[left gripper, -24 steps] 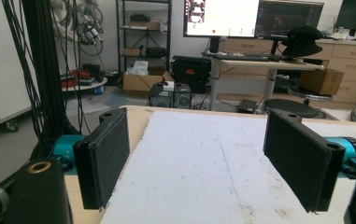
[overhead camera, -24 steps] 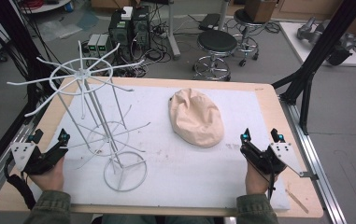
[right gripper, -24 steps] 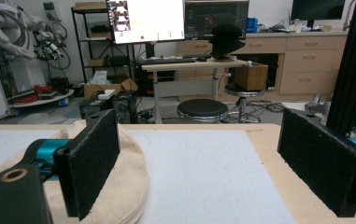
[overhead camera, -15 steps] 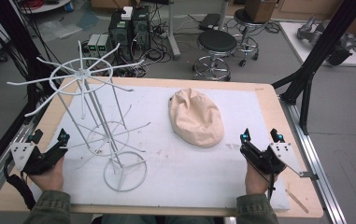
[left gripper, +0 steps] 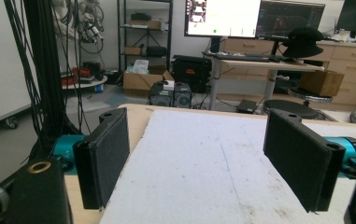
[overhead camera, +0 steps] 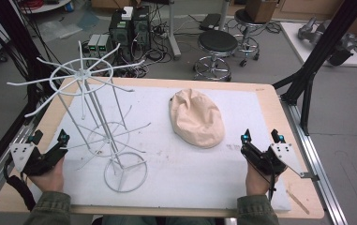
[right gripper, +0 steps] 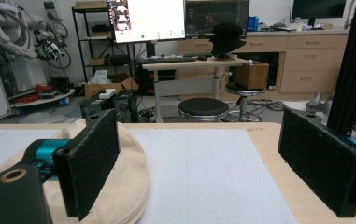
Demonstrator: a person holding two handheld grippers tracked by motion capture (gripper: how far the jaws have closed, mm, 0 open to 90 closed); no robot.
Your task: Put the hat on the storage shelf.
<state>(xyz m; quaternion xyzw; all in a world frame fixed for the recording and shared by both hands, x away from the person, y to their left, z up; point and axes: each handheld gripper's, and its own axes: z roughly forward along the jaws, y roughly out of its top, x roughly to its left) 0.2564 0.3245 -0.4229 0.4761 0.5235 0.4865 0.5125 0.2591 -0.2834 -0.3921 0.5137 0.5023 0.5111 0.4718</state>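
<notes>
A beige flat cap (overhead camera: 196, 118) lies on the white mat (overhead camera: 190, 173), right of the table's middle. It also appears low at the left in the right gripper view, cap (right gripper: 124, 186). A white wire hat rack (overhead camera: 92, 108) with several spokes stands on the mat's left half. My left gripper (overhead camera: 49, 137) rests at the table's left edge, beside the rack's base, jaws wide open and empty (left gripper: 203, 163). My right gripper (overhead camera: 261, 136) sits near the front right, just right of the cap, open with nothing between its pads (right gripper: 213, 168).
The wooden table (overhead camera: 279, 108) carries the mat. Black frame posts (overhead camera: 316, 61) rise at the right and left edges. A round stool (overhead camera: 218, 44) and computer boxes (overhead camera: 129, 28) stand on the floor beyond the far edge.
</notes>
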